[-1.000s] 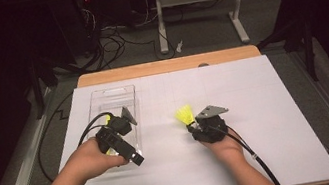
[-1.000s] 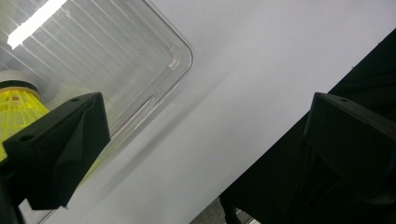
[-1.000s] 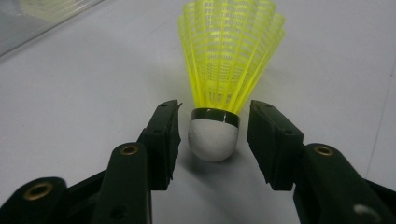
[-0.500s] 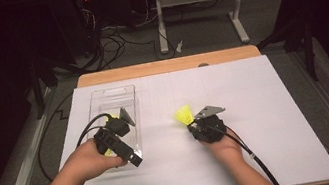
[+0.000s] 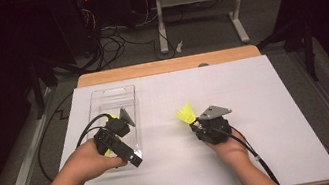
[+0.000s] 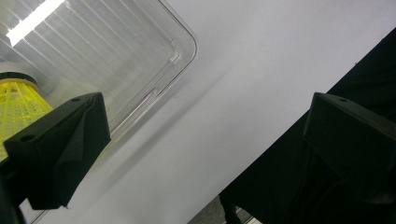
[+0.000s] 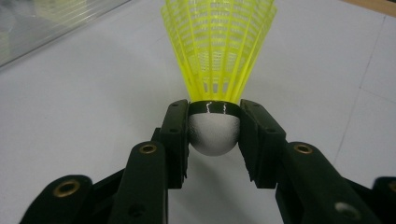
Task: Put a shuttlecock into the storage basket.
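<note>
High view: a white sheet point(image 5: 266, 106) is seen covering the table point(image 5: 163, 66), with a clear plastic tray point(image 5: 103, 102) at left of centre. Over the tray's lower end the left gripper point(image 5: 117, 131) is held, its jaws spread wide apart with nothing between them; a second yellow shuttlecock point(image 6: 16, 102) is partly hidden behind one jaw, inside the tray. Right of centre, the right gripper point(image 5: 195, 124) is clamped on the white cork of a yellow shuttlecock point(image 5: 186, 113), whose net skirt fans upward.
</note>
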Motion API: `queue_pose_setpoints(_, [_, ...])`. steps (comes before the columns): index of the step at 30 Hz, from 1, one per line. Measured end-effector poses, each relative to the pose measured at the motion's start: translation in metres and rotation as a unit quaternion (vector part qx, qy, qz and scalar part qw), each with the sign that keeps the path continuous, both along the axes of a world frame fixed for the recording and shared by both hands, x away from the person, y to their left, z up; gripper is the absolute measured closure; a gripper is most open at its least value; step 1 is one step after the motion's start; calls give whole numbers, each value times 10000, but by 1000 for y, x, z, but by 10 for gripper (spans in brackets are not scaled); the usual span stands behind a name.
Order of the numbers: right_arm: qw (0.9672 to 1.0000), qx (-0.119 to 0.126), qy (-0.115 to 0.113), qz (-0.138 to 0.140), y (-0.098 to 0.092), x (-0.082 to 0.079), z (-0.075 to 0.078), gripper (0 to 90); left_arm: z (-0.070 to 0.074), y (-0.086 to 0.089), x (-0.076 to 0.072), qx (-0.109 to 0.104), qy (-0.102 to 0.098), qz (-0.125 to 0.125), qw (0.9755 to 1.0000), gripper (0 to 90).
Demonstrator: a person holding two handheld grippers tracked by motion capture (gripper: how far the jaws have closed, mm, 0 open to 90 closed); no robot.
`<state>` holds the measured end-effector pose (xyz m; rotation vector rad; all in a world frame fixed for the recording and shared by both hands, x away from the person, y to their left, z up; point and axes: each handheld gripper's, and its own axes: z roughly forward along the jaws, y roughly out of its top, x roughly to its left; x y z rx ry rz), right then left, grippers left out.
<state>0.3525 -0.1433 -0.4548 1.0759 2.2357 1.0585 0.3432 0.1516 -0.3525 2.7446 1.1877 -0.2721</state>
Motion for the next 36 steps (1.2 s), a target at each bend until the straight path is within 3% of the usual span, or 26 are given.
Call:
queue_pose_setpoints(22, [9999,47,-99,-94,-54,-35,7,658,-1,-4,-1,37,18,-27,10000,16])
queue_pose_setpoints(36, [9998,36,-25,-207,-89,-57,0,659,-2,-7,-1,66,31,-61,10000,16])
